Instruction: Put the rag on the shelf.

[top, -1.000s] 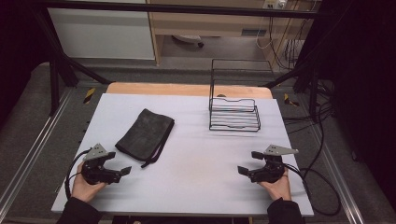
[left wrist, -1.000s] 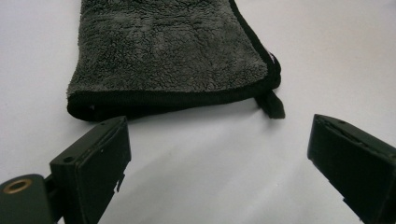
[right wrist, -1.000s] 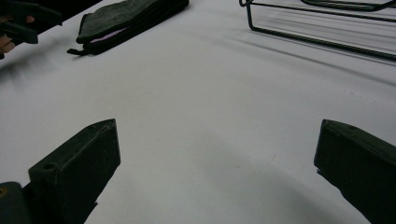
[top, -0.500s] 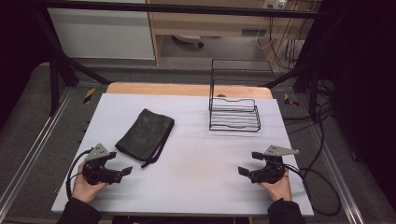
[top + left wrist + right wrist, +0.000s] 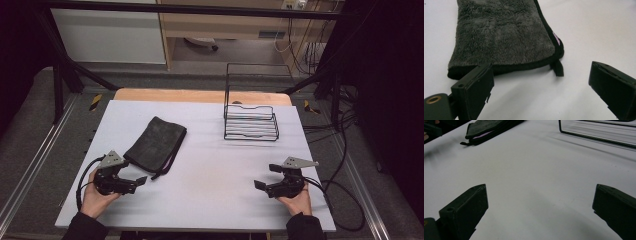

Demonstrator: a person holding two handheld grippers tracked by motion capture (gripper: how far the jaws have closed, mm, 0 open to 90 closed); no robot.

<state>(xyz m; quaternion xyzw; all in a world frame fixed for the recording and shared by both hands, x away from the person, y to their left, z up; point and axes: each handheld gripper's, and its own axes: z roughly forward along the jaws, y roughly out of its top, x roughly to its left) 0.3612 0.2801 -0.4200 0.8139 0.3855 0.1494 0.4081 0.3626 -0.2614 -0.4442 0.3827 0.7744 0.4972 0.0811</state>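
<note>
Both jaws gape – left gripper [image 5: 136, 176] near cloth [image 5: 155, 144].

The high view looks forward and down from above the near edge, taking in the whole table [image 5: 210, 200] from a distance. The left gripper view sits low and close over the table's near left part, facing the cloth [image 5: 501, 35] just ahead. The right gripper view sits low by the near right corner, facing across the table. It shares the cloth [image 5: 491, 128] with the other two, and the rack [image 5: 599, 135] with the high view [image 5: 250, 122].
</note>
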